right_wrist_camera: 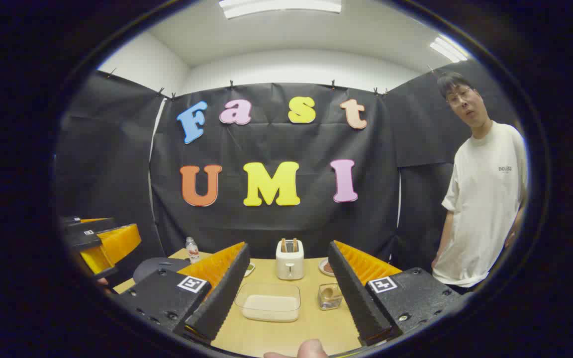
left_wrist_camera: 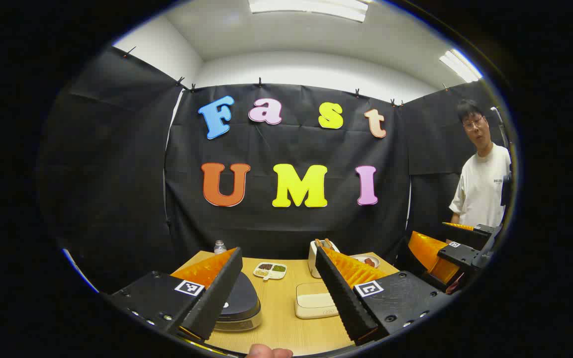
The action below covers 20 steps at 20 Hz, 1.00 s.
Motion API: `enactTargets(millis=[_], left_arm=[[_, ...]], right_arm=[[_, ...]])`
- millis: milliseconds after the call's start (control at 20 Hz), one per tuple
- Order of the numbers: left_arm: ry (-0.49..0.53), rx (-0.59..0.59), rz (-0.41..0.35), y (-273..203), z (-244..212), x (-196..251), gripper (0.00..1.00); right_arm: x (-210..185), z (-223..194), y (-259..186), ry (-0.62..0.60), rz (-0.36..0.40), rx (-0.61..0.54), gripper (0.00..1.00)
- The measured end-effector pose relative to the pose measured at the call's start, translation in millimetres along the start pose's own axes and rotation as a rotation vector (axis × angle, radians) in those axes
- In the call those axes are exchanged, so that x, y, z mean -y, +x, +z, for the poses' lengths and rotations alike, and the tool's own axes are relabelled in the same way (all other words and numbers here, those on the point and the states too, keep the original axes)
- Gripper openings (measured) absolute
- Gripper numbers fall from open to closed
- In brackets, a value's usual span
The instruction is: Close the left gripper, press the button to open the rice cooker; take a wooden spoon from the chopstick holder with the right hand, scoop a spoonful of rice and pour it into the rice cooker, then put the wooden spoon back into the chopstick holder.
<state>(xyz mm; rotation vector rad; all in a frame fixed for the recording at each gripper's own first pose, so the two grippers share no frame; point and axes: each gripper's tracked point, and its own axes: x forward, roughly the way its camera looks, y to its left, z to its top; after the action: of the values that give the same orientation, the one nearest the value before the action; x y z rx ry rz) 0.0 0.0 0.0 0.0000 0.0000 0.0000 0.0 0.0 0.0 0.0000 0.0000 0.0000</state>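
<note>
A dark grey rice cooker (left_wrist_camera: 239, 302) sits with its lid down at the table's near left, partly behind a finger of my left gripper (left_wrist_camera: 277, 251), which is open and holds nothing. It shows again as rice cooker (right_wrist_camera: 159, 268) at the left of the right gripper view. A clear box of rice (right_wrist_camera: 269, 302) lies ahead of my open, unloaded right gripper (right_wrist_camera: 289, 245). Just right of it stands a small clear chopstick holder (right_wrist_camera: 330, 296) with a wooden spoon in it. The box of rice (left_wrist_camera: 314, 301) lies between my left gripper's fingers.
On the wooden table (right_wrist_camera: 286, 333) a white toaster (right_wrist_camera: 289, 258) stands at the back, with a small bottle (right_wrist_camera: 192, 248) to its left and a plate (right_wrist_camera: 325, 267) to its right. A divided dish (left_wrist_camera: 270, 270) lies mid-table. A person in a white shirt (right_wrist_camera: 483, 199) stands at the right.
</note>
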Motion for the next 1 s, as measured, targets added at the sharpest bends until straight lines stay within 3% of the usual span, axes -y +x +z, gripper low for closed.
enactTargets(millis=[1000], left_arm=[[0.004, 0.036, 0.062, 12.9, 5.9, -25.2, 0.94]], right_arm=[[-10.0, -2.1, 27.9, 0.031, 0.012, -0.012, 1.00]])
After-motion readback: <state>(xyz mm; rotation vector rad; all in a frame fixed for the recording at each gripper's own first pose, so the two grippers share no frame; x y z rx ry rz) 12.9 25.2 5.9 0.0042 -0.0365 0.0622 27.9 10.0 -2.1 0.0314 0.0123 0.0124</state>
